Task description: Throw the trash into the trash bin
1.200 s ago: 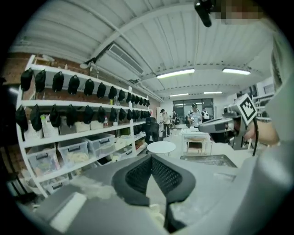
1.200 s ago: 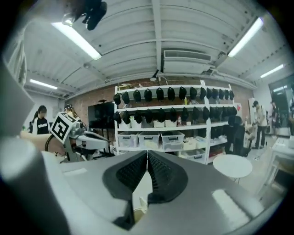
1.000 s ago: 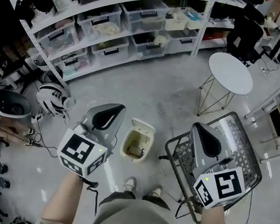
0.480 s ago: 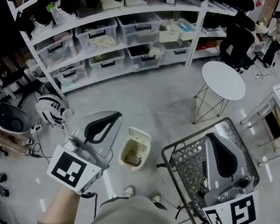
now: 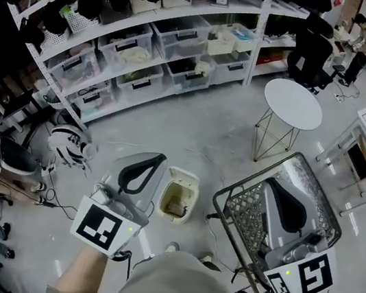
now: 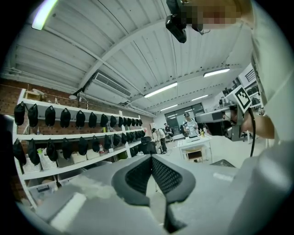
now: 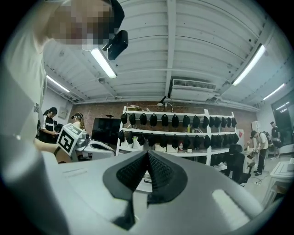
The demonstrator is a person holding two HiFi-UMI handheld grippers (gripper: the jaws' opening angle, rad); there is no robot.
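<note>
A small cream trash bin (image 5: 177,200) stands on the grey floor just ahead of the person's feet, its lid tipped open, with some brownish scraps inside. In the head view my left gripper (image 5: 158,160) hovers left of the bin, shut with nothing between its pads. My right gripper (image 5: 271,186) is held over a wire mesh basket (image 5: 240,210) to the bin's right, also shut and empty. The left gripper view shows the left gripper (image 6: 151,158) with pads meeting at the tip and pointing across the room. In the right gripper view, the right gripper (image 7: 147,153) does the same.
White shelving (image 5: 152,40) with clear storage boxes and dark caps runs along the back. A round white table (image 5: 292,104) on wire legs stands at back right. Helmets and cables (image 5: 66,140) lie on the floor at left. People stand at desks far right.
Both grippers have risen toward the head camera, and their marker cubes now sit lower in the picture. The jaws stayed shut and the bin has not moved.
</note>
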